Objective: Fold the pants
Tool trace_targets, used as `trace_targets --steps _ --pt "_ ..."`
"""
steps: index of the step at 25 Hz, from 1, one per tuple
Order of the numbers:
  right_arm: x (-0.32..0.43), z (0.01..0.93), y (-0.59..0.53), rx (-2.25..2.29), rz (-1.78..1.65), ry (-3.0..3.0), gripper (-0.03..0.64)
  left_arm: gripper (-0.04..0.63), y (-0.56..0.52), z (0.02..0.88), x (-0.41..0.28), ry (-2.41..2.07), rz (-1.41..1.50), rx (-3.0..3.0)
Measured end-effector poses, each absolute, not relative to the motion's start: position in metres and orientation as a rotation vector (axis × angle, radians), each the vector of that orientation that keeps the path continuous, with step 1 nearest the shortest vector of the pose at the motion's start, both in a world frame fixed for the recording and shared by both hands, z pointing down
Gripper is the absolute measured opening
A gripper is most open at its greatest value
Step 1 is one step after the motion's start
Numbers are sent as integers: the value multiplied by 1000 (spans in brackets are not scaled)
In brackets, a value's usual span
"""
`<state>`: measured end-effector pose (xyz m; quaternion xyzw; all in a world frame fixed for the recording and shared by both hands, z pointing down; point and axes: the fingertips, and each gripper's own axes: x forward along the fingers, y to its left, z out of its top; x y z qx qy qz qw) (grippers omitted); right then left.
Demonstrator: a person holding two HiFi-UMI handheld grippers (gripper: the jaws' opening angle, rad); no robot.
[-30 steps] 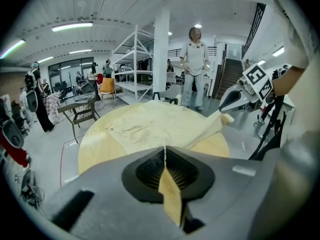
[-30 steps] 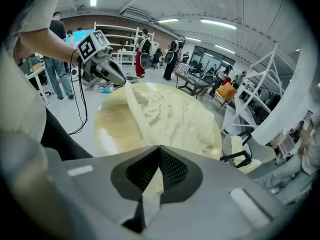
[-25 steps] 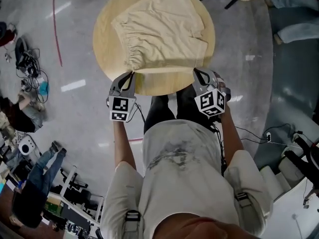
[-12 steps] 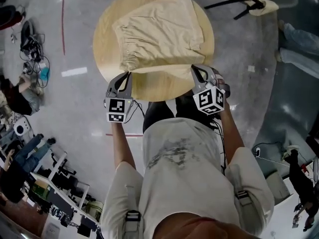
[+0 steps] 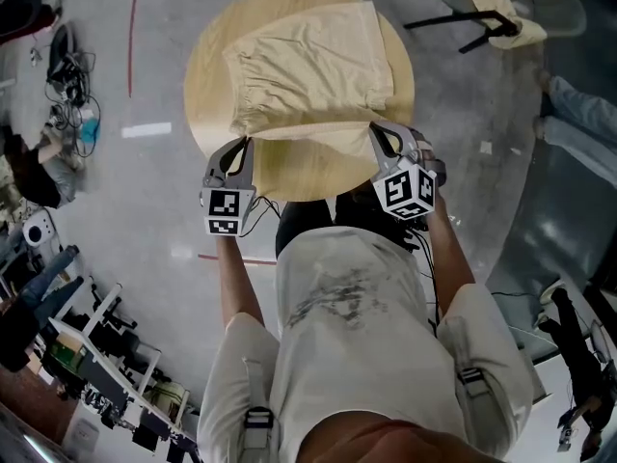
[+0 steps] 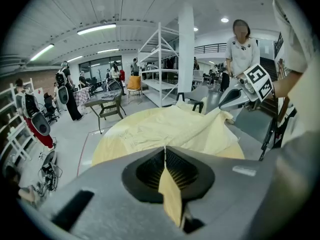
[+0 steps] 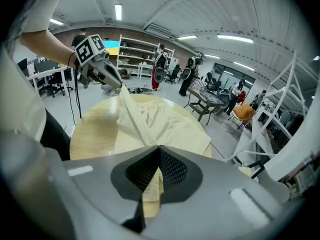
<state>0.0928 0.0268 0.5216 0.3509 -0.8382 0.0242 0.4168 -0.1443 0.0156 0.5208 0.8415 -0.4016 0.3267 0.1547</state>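
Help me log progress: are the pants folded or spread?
Pants spread on the table, not yet folded: left hand-held gripper and right hand-held gripper pinch the raised near edge.

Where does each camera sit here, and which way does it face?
Head view: on the person's head, facing steeply down at the table and pants; shows torso, left forearm, right forearm, left claw, right claw.
Left gripper view: rides the left claw, faces across the table toward the right claw; own jaws shut on pants, right forearm at right.
Right gripper view: rides the right claw, faces the left claw; own jaws shut on pants, left forearm upper left.
Shared: both gripper views show table, pants, opposite claw.
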Motion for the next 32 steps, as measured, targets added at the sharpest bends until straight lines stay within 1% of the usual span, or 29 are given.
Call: trace_targets --steps 24,32 --pt "85 514 -55 1036 -32 -1914 11 20 -62 523 -152 -1071 703 2509" --pt "96 512 -87 1019 -78 -1937 11 20 -83 520 -143 -1129 701 2483"
